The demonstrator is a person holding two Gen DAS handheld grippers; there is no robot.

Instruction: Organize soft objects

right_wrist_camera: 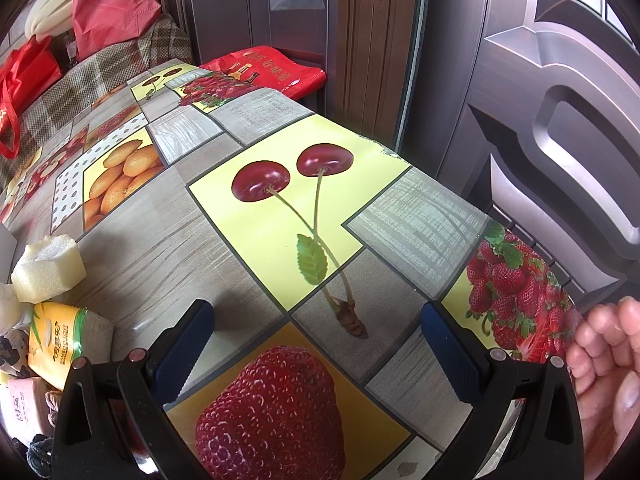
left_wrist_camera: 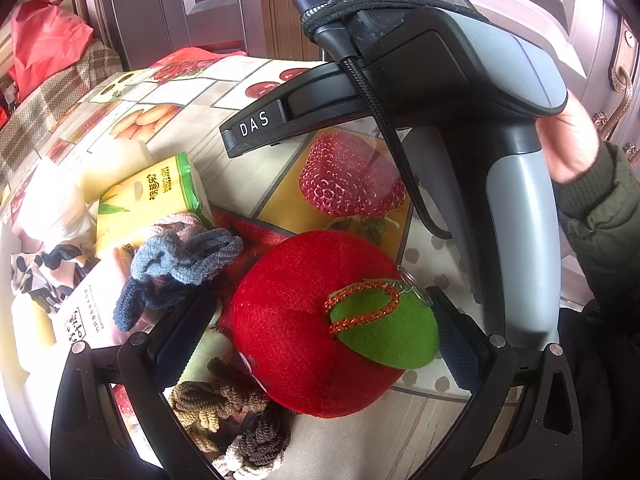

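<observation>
Here, in the left wrist view, the left gripper stands with its fingers spread wide on either side of a red plush apple. Whether the dark pads already press the plush cannot be told; the left pad sits just beside its flank and the right one near its green felt leaf. The apple is round, short-piled and squashy, with a glittery orange cord looped on the leaf and a thin metal key ring at the far side. To the left lies a heap of soft things: a blue-grey knitted scrunchie, brown crocheted hair ties at the near edge, and a glossy yellow tissue pack further off. The right gripper's grey handle fills the right of the view.

In the right wrist view, the right gripper is wide open and empty above the slick fruit-printed tablecloth. A pale foam block and the tissue pack sit at the far left.

My guess is the apple is the next thing to be lifted. A plush ball gives under pressure, so a closing grip could squeeze it forward out of the fingers. It might also nudge the brown hair ties off the near edge, or catch only the leaf and leave the apple dangling.
</observation>
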